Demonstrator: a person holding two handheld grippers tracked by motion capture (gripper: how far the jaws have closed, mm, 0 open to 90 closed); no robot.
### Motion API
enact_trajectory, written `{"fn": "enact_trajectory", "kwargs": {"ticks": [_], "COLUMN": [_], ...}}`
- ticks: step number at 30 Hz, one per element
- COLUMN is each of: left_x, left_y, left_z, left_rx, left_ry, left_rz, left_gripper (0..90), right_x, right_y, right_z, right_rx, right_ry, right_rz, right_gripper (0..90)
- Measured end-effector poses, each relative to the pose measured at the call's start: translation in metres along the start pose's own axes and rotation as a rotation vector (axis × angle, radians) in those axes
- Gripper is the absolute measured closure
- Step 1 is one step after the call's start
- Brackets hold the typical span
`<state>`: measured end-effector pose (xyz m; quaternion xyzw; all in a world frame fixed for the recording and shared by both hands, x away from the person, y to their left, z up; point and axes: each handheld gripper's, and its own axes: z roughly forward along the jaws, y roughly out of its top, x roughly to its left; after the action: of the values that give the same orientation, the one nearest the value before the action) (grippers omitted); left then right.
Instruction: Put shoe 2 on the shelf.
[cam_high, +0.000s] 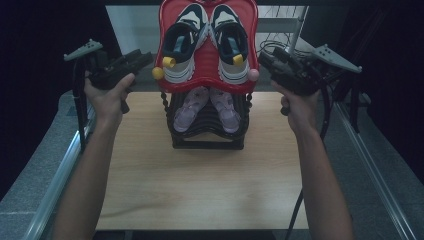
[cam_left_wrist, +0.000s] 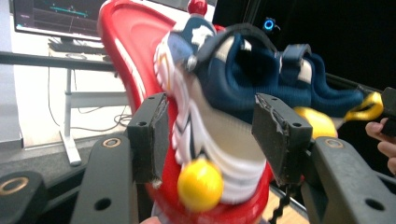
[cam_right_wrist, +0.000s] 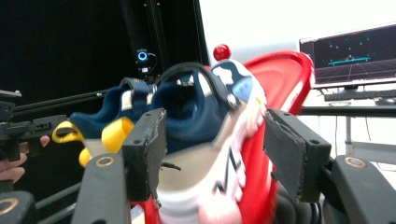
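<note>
Both grippers are flanking the red tray (cam_high: 206, 84) that is sitting on top of the black rack (cam_high: 207, 131) at the far end of the wooden table (cam_high: 200, 185). On that tray a pair of navy, white and grey sneakers (cam_high: 206, 42) is lying heels toward the person, each heel carrying a yellow pull loop. Below the tray, inside the rack, a pair of pale lilac shoes (cam_high: 205, 109) is resting.

The left gripper (cam_high: 142, 59) is hovering just beside the tray's left edge, jaws standing apart and gripping nothing. In the left gripper view those jaws are framing the tray's corner, with the yellow ball (cam_left_wrist: 200, 185) on the rim sitting between them but untouched, and the near sneaker (cam_left_wrist: 224, 107) is rising behind it.

The right gripper (cam_high: 265, 59) is mirroring it just beside the tray's right edge, near the pink ball (cam_high: 253, 75) on the rim. Its jaws are also standing apart and holding nothing; the right gripper view is showing the other sneaker (cam_right_wrist: 196, 130) and the tray's edge between the pads, with gaps on both sides.
</note>
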<state>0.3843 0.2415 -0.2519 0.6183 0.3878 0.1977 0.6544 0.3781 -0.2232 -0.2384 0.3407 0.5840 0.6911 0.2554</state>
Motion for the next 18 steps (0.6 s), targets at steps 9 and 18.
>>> {"fn": "enact_trajectory", "kwargs": {"ticks": [9,18], "left_x": [0.017,0.032], "left_y": [-0.044,-0.104], "left_z": [-0.018,-0.034], "left_rx": [0.039,0.111], "left_ry": [0.008,0.003], "left_rz": [-0.025,-0.067], "left_gripper": [45.1,44.7], "right_x": [-0.019,-0.026], "right_y": [-0.041,-0.105], "right_z": [-0.033,-0.046], "right_rx": [0.055,0.131], "right_ry": [0.004,-0.009], "right_rz": [0.018,0.047], "right_gripper": [40.6,41.8]}}
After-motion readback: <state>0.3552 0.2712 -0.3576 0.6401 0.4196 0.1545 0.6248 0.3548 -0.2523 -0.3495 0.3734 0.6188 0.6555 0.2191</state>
